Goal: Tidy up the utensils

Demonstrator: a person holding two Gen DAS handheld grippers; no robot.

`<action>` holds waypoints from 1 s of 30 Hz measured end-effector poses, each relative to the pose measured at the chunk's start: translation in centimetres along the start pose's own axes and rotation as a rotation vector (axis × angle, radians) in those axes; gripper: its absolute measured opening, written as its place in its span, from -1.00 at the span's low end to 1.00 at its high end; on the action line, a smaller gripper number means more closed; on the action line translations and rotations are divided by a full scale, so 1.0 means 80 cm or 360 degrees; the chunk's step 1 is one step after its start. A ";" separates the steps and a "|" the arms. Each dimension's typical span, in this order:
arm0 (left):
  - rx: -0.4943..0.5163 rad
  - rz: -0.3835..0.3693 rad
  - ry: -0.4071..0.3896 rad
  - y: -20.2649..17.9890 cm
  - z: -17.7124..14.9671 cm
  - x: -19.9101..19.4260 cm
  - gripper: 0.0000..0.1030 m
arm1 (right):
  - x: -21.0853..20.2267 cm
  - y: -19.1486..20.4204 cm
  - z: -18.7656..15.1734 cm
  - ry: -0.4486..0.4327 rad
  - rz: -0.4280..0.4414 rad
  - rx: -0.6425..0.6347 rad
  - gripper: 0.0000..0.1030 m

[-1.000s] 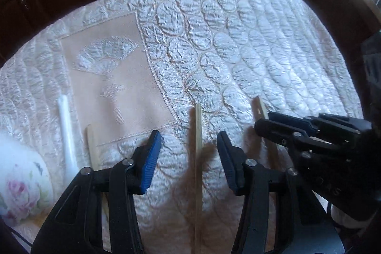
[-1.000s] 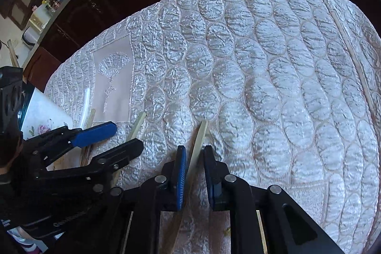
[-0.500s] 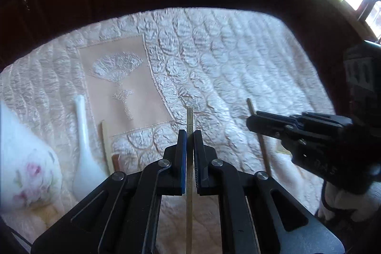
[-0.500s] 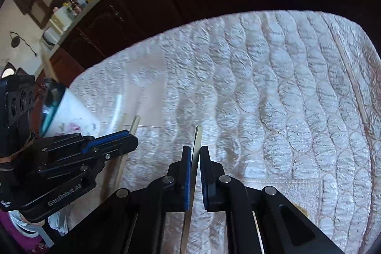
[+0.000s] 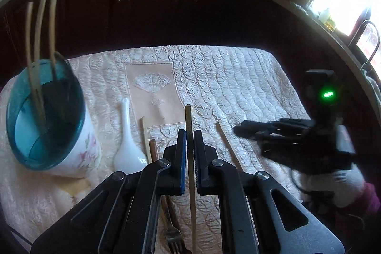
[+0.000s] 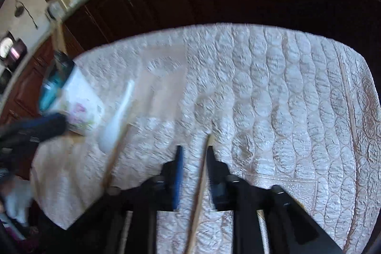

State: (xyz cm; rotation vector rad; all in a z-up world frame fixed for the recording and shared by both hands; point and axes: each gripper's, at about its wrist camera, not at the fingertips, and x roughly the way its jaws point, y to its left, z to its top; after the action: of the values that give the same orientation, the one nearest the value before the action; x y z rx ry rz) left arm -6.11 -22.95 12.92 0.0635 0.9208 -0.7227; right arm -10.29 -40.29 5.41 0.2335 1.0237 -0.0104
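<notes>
My left gripper (image 5: pixel 188 135) is shut on a pale wooden chopstick (image 5: pixel 188 116), which sticks out ahead of the blue pads above the quilted cloth. A floral cup (image 5: pixel 78 154) with a teal inside stands at the left and holds three chopsticks (image 5: pixel 39 39). My right gripper (image 6: pixel 194 151) has its jaws opening. Another chopstick (image 6: pixel 202 173) runs between them, close against the right finger, and the left pad stands clear of it. In the left wrist view the right gripper (image 5: pixel 240 130) hovers low at the right.
A white ceramic spoon (image 5: pixel 126 142), two loose chopsticks (image 5: pixel 145 132) and a fork (image 5: pixel 171 230) lie on the cloth beside the cup. One more chopstick (image 6: pixel 350 106) lies near the cloth's right edge. Dark cabinets (image 5: pixel 166 4) stand behind the table.
The left gripper closed on the middle chopstick and rose with it, bringing the cup into view. The right gripper gripped its chopstick, rose a little, and its jaws have now parted.
</notes>
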 end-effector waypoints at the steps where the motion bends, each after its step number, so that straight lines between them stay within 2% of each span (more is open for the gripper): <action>1: -0.0001 0.0000 -0.0009 0.000 -0.001 -0.005 -0.91 | 0.015 0.000 0.001 0.0036 -0.0009 0.0002 -0.40; 3: 0.0003 0.0005 -0.0024 -0.001 -0.003 -0.014 -0.91 | 0.038 -0.005 0.001 0.0085 -0.0012 0.0031 -0.43; 5: 0.0006 0.0008 -0.0034 -0.001 -0.004 -0.023 -0.91 | 0.061 -0.008 0.005 0.0118 -0.0033 0.0053 -0.81; 6: 0.0005 0.0007 -0.0037 0.000 -0.004 -0.027 -0.90 | 0.068 -0.010 0.007 0.0134 -0.0033 0.0065 -0.87; 9: -0.0007 0.0002 -0.0050 0.007 -0.006 -0.042 -0.90 | 0.062 -0.007 0.006 0.0097 0.0025 0.0083 -0.90; 14: -0.0034 -0.0014 -0.0077 0.019 -0.010 -0.063 -0.89 | -0.016 0.004 0.002 -0.0084 0.0115 0.0016 -0.90; 22: -0.0046 -0.0026 -0.0139 0.026 -0.018 -0.099 -0.90 | -0.113 0.027 -0.007 -0.0297 0.0246 -0.0042 -0.90; 30: -0.0087 -0.0019 -0.0229 0.044 -0.013 -0.134 -0.92 | -0.156 0.069 0.009 -0.0408 0.0304 -0.0157 -0.90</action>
State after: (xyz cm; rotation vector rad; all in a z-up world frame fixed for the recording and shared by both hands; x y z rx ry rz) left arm -8.95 -14.09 19.39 -0.0420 0.8032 -0.7036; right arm -15.57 -36.27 17.39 0.2325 0.7416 0.1793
